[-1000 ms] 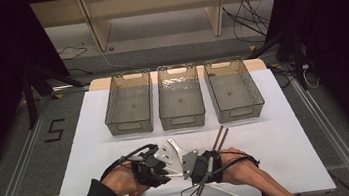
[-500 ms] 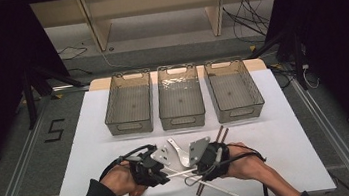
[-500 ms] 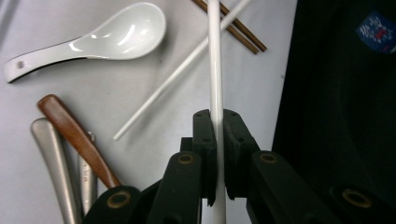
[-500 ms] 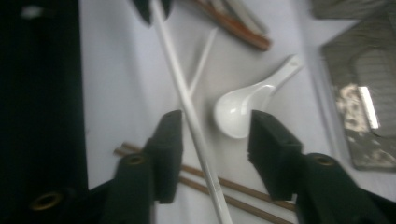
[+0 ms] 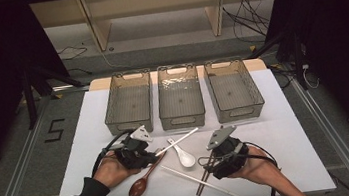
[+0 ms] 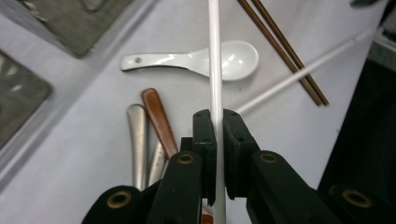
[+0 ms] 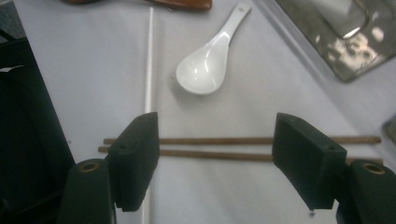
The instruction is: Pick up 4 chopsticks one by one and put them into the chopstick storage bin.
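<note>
My left gripper [image 6: 215, 135] clamps a thin white plastic chopstick [image 6: 214, 60]; right gripper [image 7: 215, 154], jaws just opening, stands wide over brown wooden chopsticks [image 7: 224, 147]. Three clear plastic bins [image 5: 180, 97] empty; sorting barely begun.

Grey floor [image 5: 17, 147] all round, marked "5" [image 5: 55, 129] at nine o'clock. Pale wooden shelving [image 5: 151, 10] at twelve; loose cables [image 5: 248, 18] at one.

Left tool [image 5: 161, 151]: black body, grey three-cornered plate on top, black cable looping behind. Right tool [image 5: 209, 160]: same build, grey plate, black cable trailing. Jaws: matte black blocks, brass-coloured pivot pins, small screws on pads. Left forearm: dark sleeve, probably black. Right forearm bare.
</note>
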